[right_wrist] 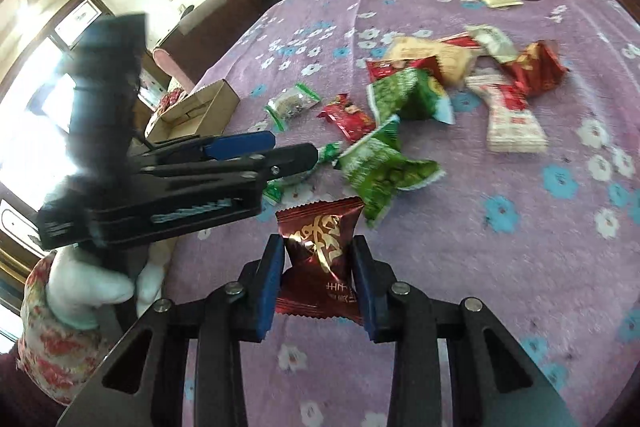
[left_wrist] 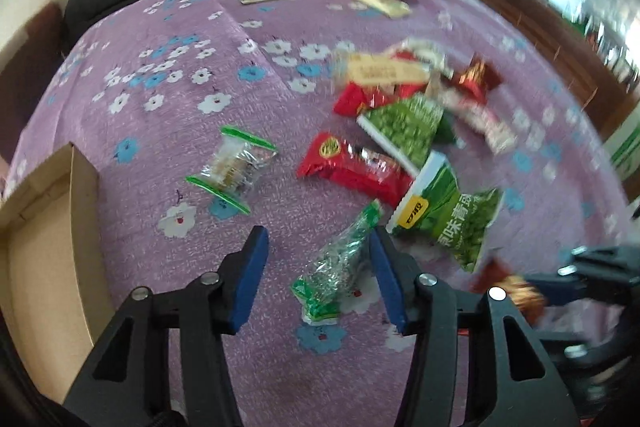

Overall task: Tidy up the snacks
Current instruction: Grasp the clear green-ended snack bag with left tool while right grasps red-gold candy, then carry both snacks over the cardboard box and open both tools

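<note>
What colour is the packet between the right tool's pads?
Dark red packet with gold lettering, clearest in right wrist view.

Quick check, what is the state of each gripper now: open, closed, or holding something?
Left gripper: open, a green-ended clear snack packet lies between its fingers, not gripped.
Right gripper: closed on a dark red snack packet.

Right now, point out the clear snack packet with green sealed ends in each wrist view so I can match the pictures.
Left wrist view: clear packet with green sealed ends lies left of centre on the purple floral cloth, right of the cardboard box.
Right wrist view: the same packet lies upper centre-left, right of the cardboard box.
Shared landmark: the red snack packet just right of it.
</note>
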`<control>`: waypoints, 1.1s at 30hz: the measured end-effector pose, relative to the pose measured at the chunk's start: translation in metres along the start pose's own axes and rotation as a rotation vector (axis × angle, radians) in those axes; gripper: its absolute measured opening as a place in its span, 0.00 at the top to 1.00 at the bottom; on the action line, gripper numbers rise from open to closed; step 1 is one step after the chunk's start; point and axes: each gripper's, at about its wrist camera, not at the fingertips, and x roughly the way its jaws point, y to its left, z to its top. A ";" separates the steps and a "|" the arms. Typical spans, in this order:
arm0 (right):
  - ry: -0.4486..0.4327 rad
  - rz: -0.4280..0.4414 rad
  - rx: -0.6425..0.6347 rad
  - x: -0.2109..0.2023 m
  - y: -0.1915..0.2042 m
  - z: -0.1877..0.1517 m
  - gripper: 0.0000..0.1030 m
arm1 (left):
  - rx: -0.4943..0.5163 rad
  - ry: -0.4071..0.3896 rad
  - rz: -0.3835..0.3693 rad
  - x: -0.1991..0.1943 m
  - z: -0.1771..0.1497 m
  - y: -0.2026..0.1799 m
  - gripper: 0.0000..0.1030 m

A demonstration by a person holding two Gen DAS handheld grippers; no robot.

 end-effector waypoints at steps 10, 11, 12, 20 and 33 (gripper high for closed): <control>-0.026 -0.026 0.029 -0.029 -0.011 -0.015 0.68 | 0.063 -0.031 -0.058 -0.008 -0.008 -0.018 0.76; -0.031 -0.033 0.023 -0.033 -0.009 -0.016 0.68 | 0.055 -0.040 -0.064 -0.013 -0.010 -0.020 0.76; -0.038 -0.037 0.015 -0.038 -0.005 -0.017 0.68 | 0.043 -0.053 -0.072 -0.019 -0.012 -0.021 0.76; -0.108 0.002 -0.074 -0.068 0.066 -0.013 0.68 | -0.145 -0.237 -0.138 -0.131 -0.047 0.015 0.76; -0.025 0.177 -0.222 -0.003 0.220 -0.009 0.68 | -0.374 -0.217 0.154 -0.188 -0.167 0.147 0.75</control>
